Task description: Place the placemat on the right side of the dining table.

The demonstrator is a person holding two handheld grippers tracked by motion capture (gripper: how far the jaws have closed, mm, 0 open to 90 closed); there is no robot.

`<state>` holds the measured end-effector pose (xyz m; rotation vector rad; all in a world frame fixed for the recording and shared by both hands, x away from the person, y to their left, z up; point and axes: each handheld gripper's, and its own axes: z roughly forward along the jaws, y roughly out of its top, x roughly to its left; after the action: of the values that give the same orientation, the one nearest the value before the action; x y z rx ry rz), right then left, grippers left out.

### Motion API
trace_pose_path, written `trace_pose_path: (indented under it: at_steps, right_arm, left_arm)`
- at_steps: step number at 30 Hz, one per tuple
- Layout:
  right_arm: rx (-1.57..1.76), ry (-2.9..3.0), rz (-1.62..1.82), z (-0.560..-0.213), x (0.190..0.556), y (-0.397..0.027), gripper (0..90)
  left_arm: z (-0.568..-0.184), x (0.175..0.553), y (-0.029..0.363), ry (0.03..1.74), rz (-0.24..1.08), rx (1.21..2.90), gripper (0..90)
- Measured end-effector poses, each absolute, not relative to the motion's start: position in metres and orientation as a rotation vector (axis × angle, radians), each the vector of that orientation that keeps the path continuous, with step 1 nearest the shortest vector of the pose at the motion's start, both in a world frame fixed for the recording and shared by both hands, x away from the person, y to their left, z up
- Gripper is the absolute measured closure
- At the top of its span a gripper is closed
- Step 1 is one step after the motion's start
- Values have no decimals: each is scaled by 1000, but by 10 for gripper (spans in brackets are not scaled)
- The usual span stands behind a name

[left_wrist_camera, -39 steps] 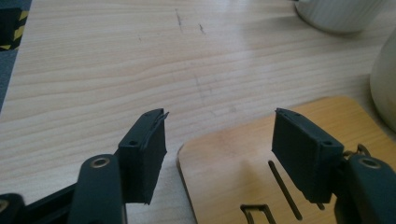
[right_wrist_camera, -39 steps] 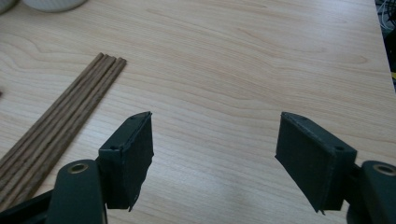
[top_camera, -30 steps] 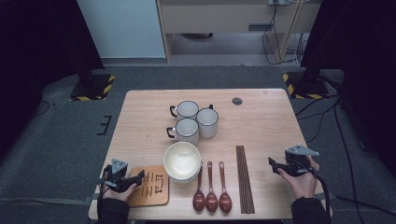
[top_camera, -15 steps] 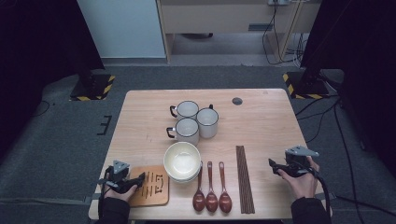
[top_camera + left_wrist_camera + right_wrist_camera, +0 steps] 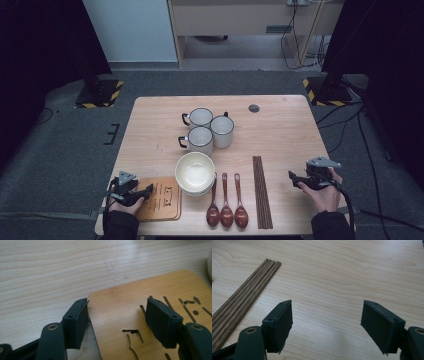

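left gripper [image 5: 117, 315] jaws have just been closing, half-narrowed around the flat cutout bamboo board [image 5: 140, 315] corner, not yet clamped; right gripper [image 5: 327, 322] gapes wide.

left gripper [image 5: 117, 315] closing, straddling wooden board [image 5: 150, 297] corner | table [image 5: 50, 270] bare wood

Bowl [image 5: 195, 172] crowds the trivet [image 5: 161, 199] (left side open).

The left gripper [image 5: 115, 322] straddles a corner of the wooden board [image 5: 150, 302] on the counter [image 5: 50, 270]; chopsticks [image 5: 242, 302] lie left of the right gripper [image 5: 327, 325].
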<state>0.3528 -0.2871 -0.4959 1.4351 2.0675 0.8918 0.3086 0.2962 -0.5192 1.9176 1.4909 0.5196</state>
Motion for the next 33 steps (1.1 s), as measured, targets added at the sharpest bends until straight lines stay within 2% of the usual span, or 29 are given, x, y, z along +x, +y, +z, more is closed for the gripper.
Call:
trace_pose_path:
  at_steps: [33]
  right_arm:
    - [1423, 2067, 903, -495, 352, -288, 263]
  left_arm:
    - [-518, 306, 317, 1497, 520, 1917, 334]
